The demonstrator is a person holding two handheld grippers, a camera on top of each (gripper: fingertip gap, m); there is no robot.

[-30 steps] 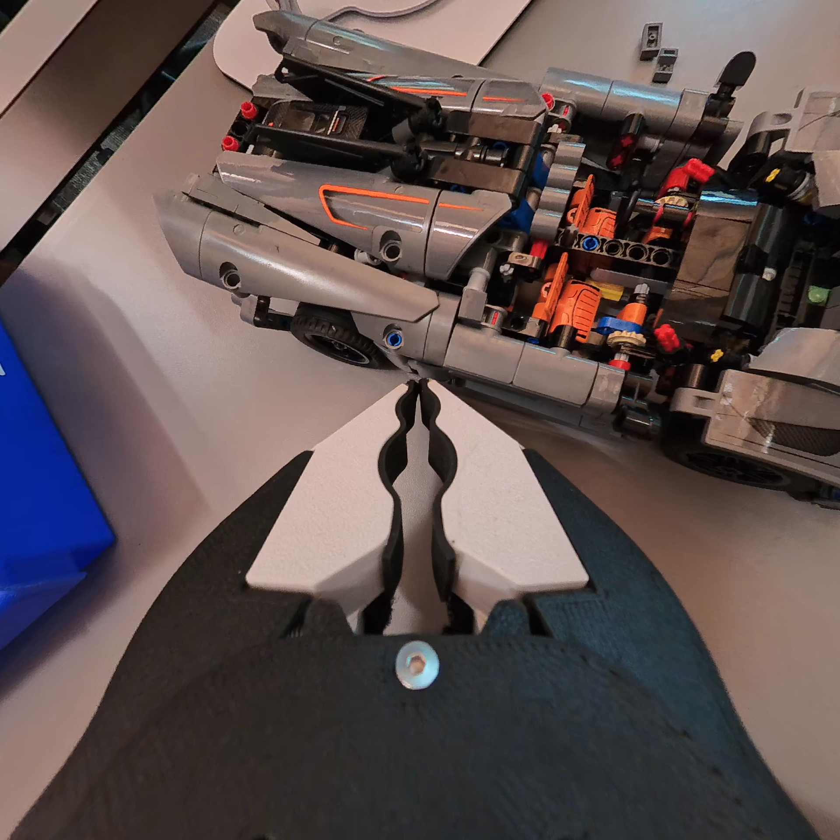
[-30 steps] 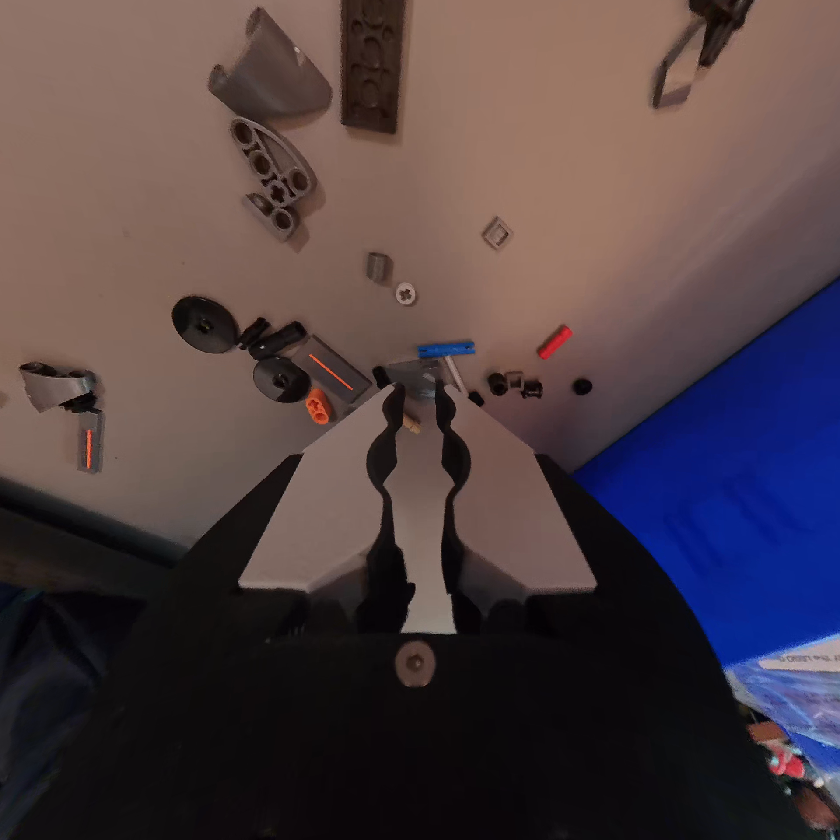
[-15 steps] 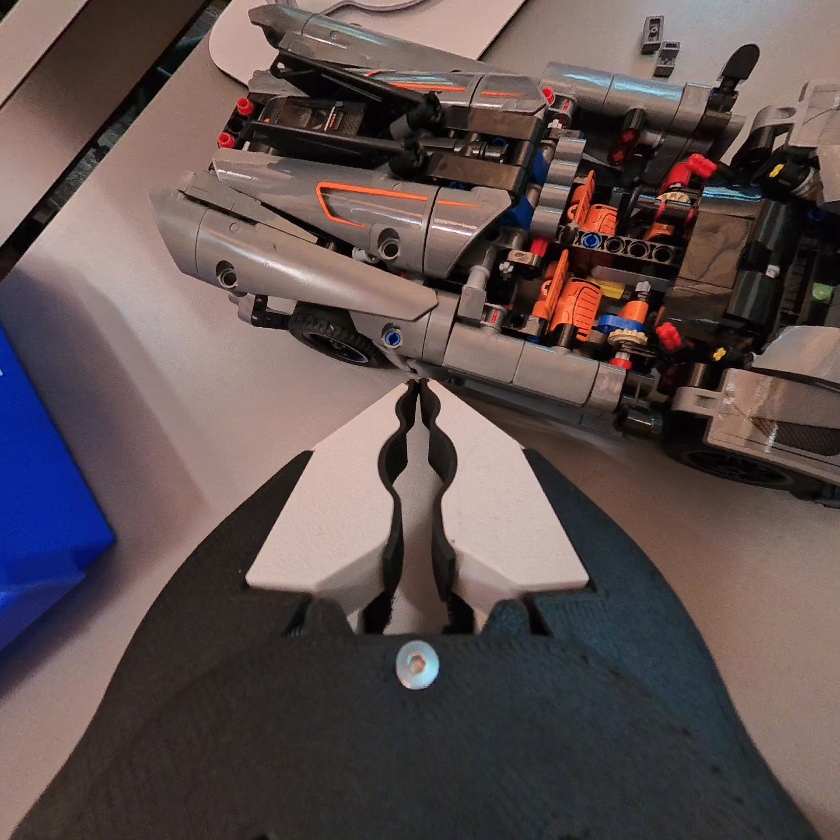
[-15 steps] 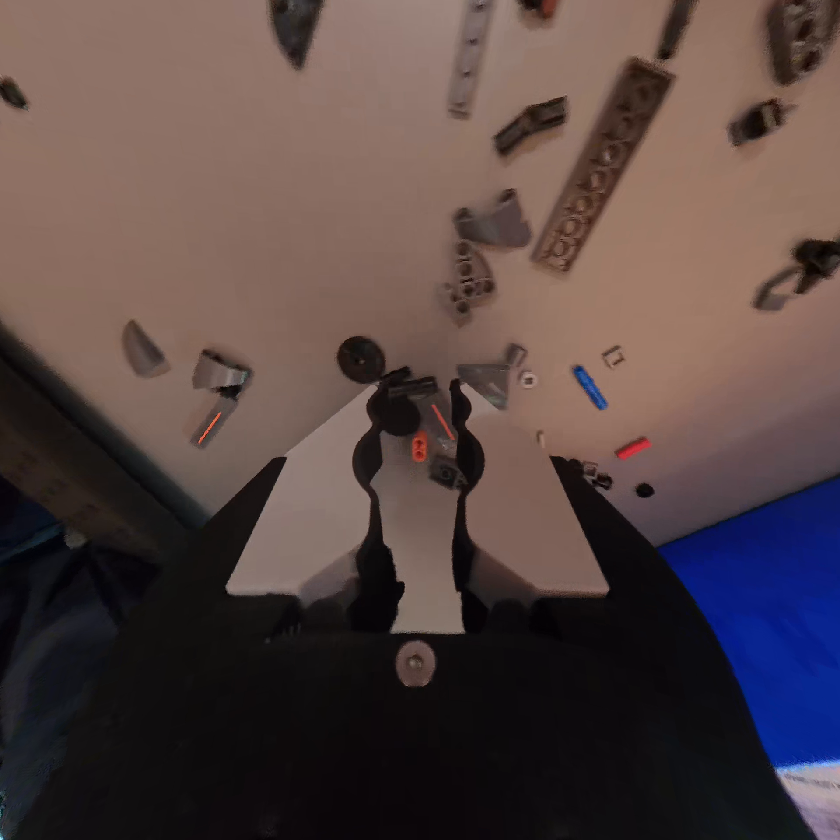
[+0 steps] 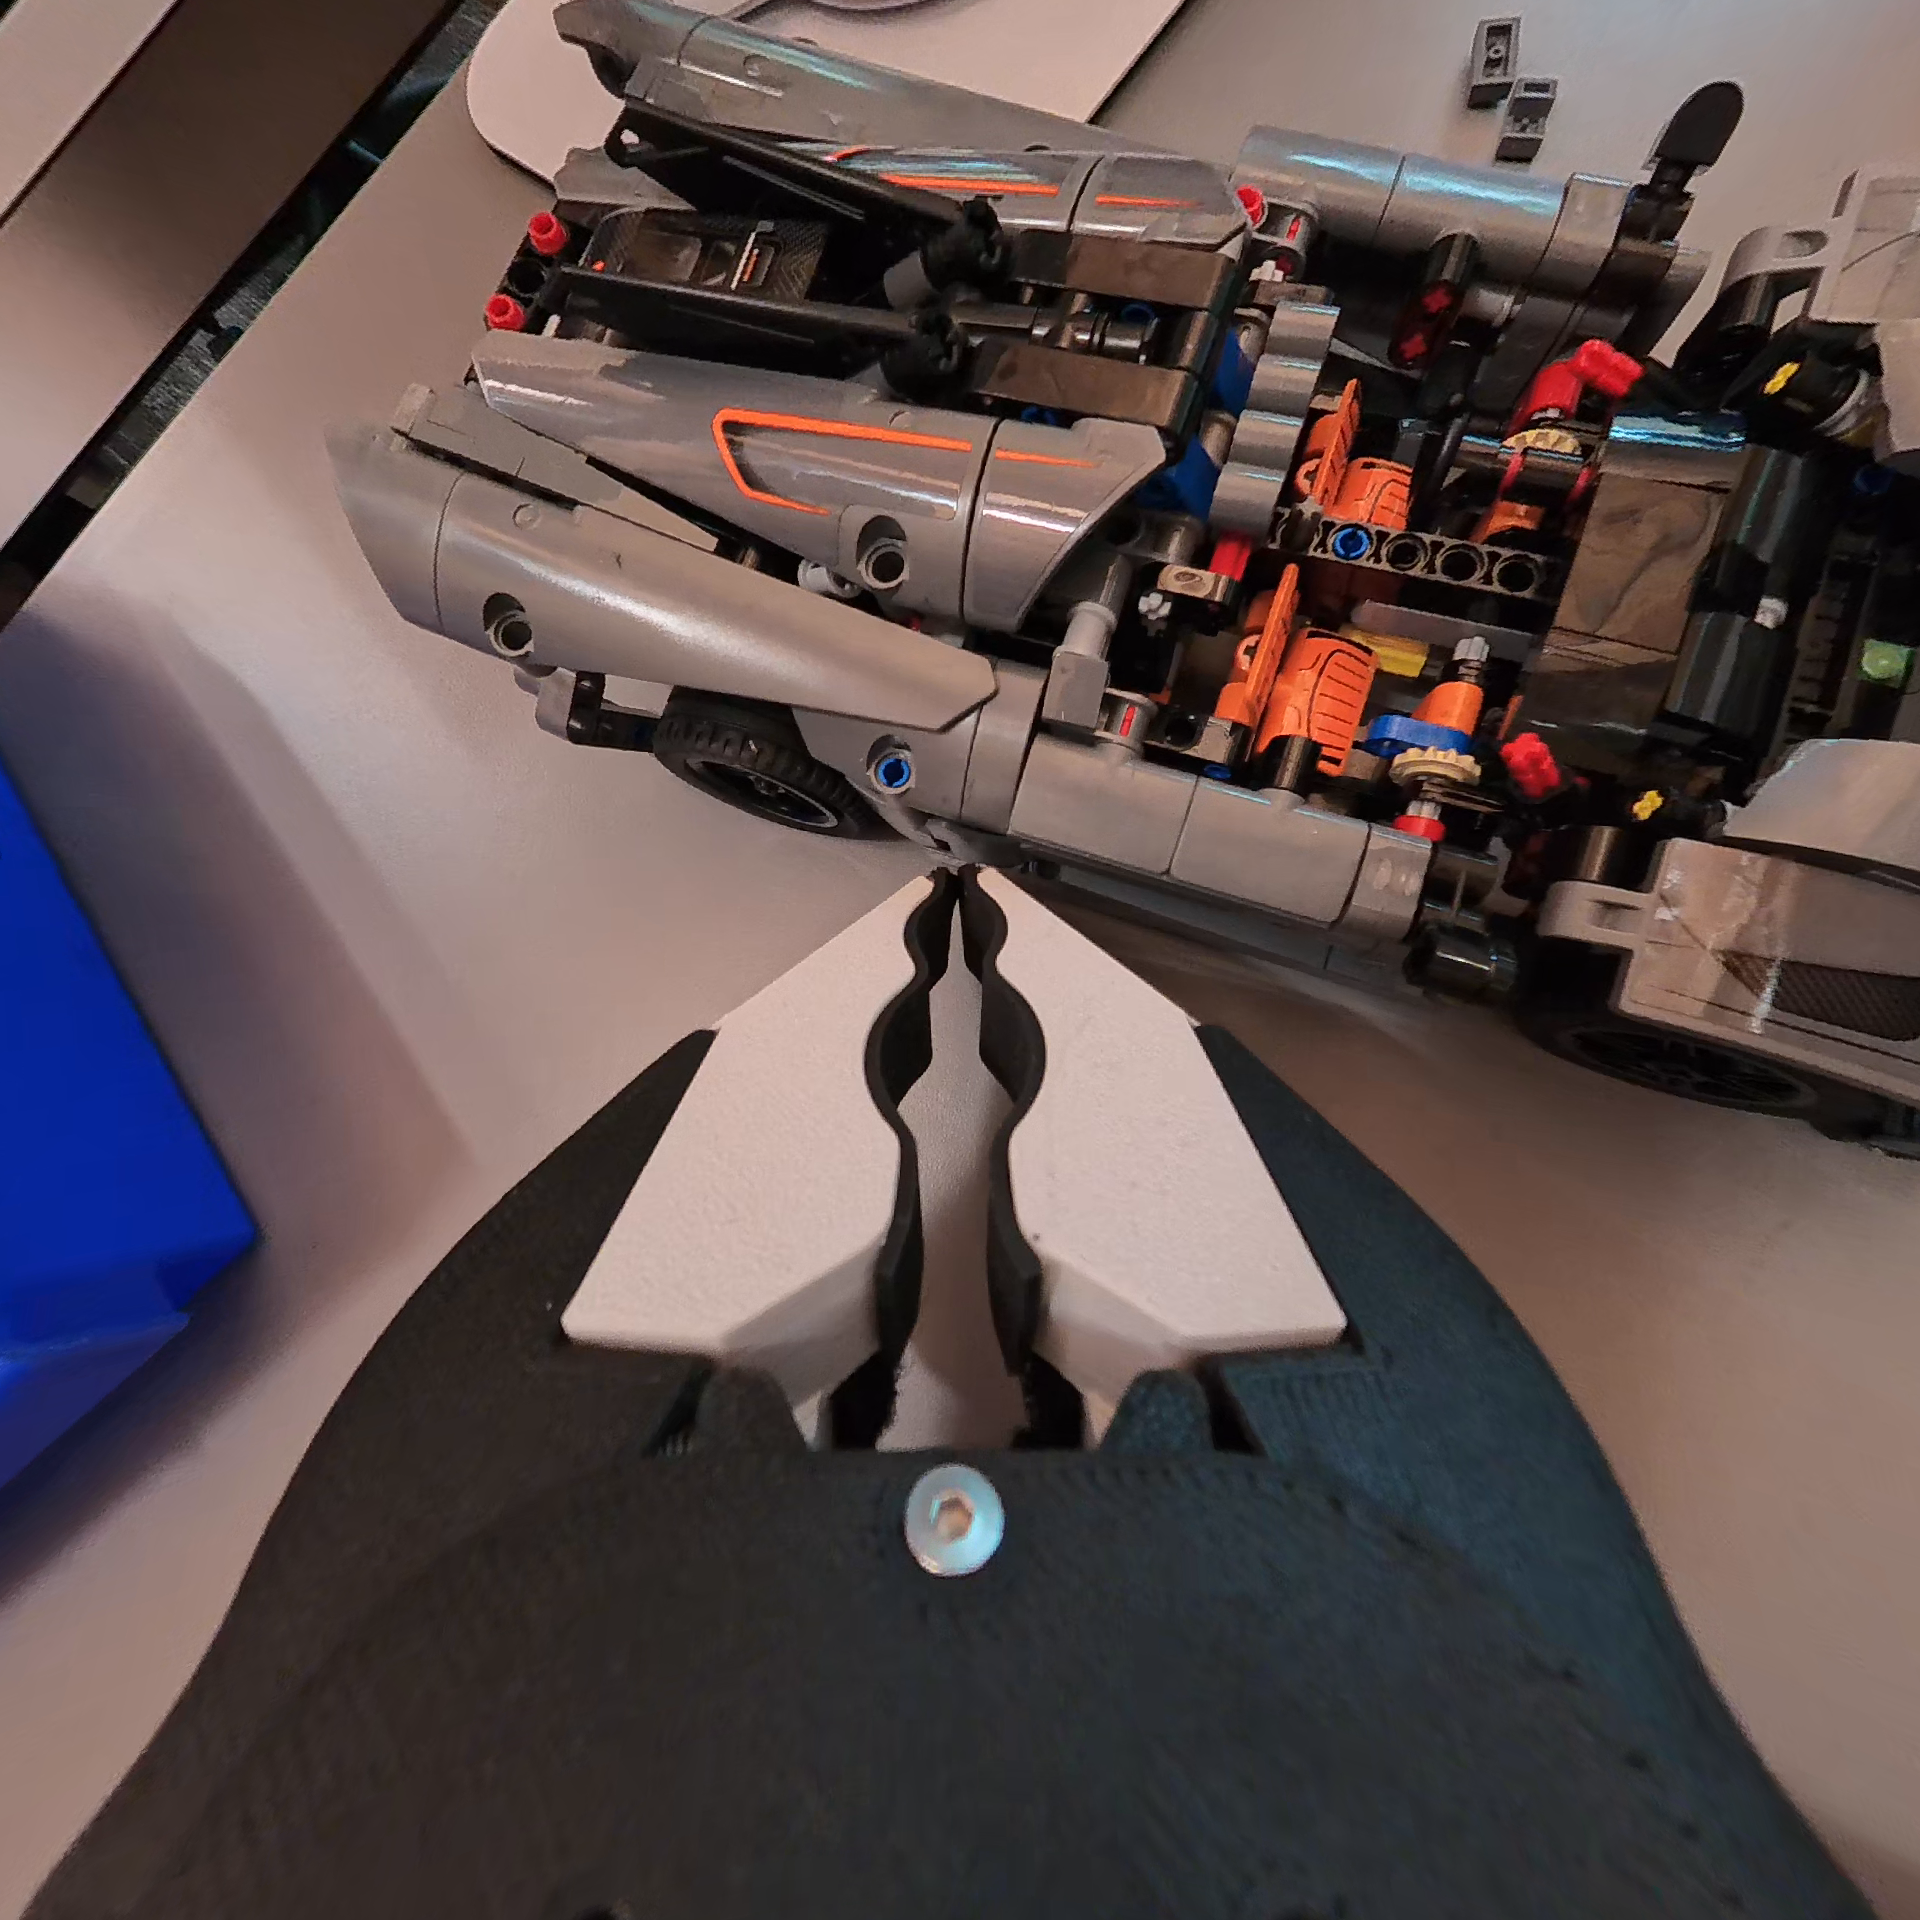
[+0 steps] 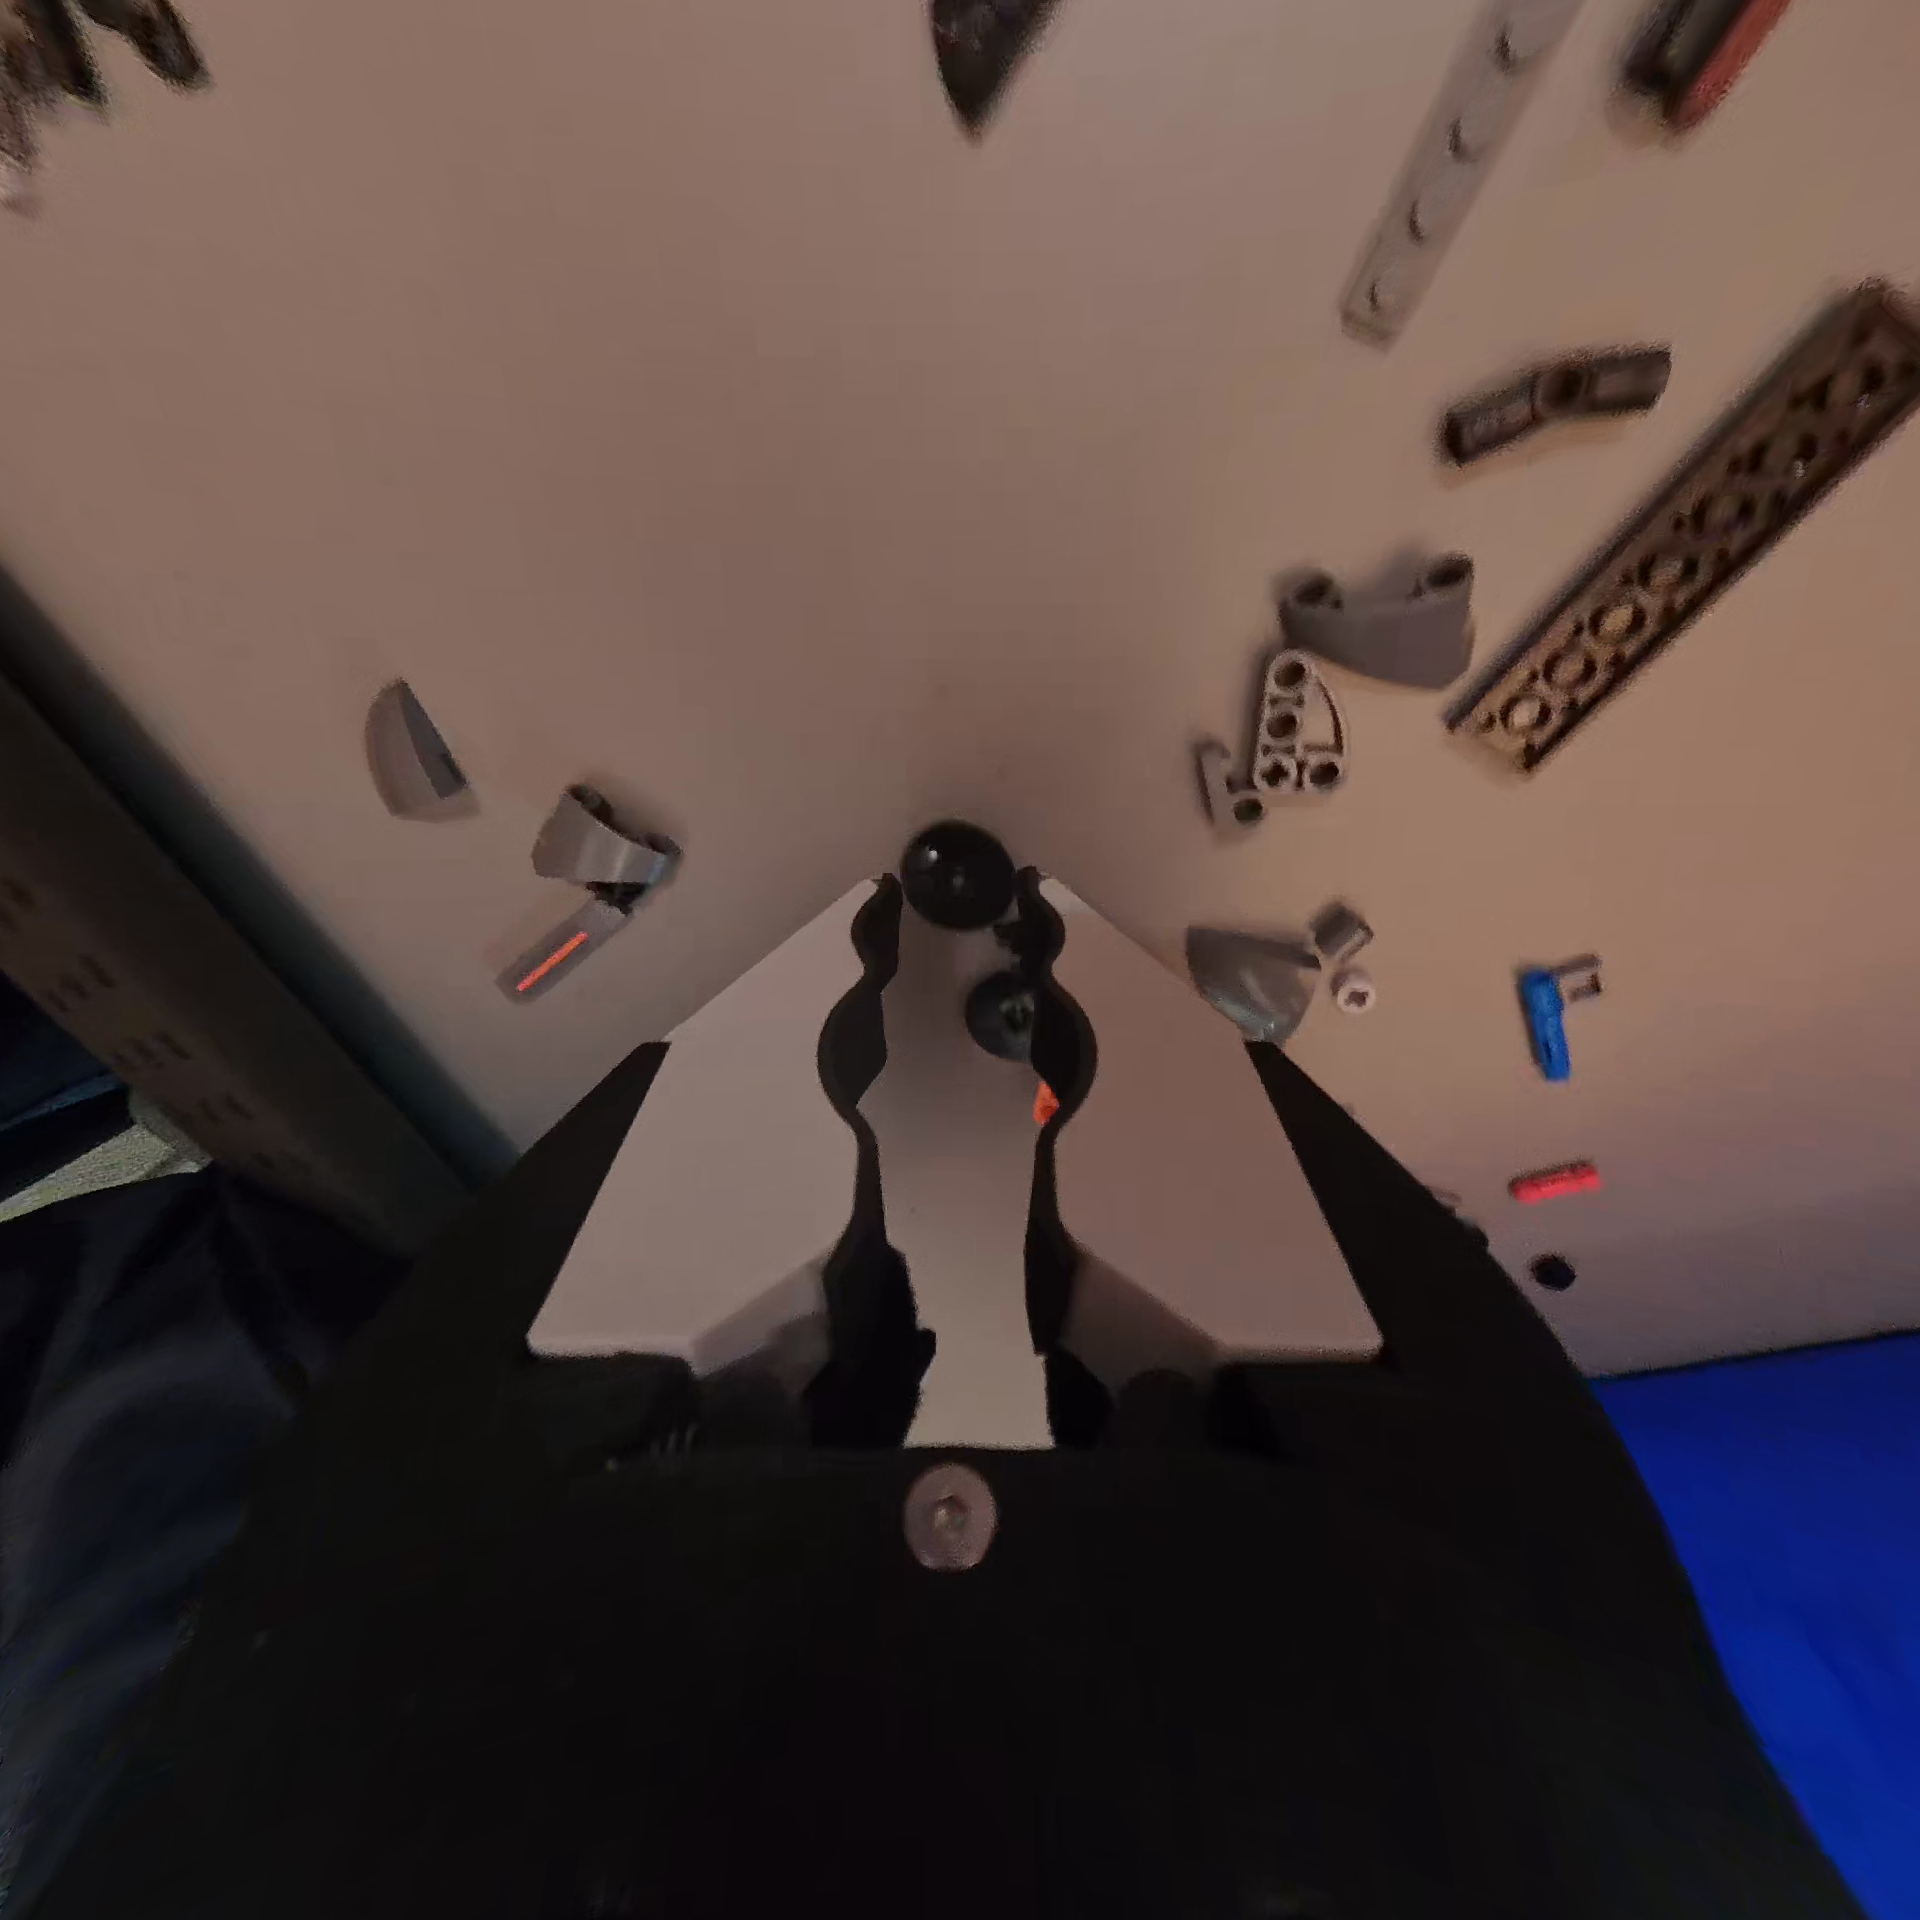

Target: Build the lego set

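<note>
The left gripper [image 5: 957, 881] points level at the grey lego car [image 5: 1039, 499] on the counter [image 5: 312, 831], its fingers nearly closed, empty, tips just beside the car's sill. The right gripper [image 6: 958, 888] looks steeply down on scattered parts, fingers parted, a black round disc [image 6: 954, 871] between the tips.

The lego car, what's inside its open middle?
Inside the lego car, orange seats, a blue gear and red pins show. Grey panels hide the front's insides.
</note>
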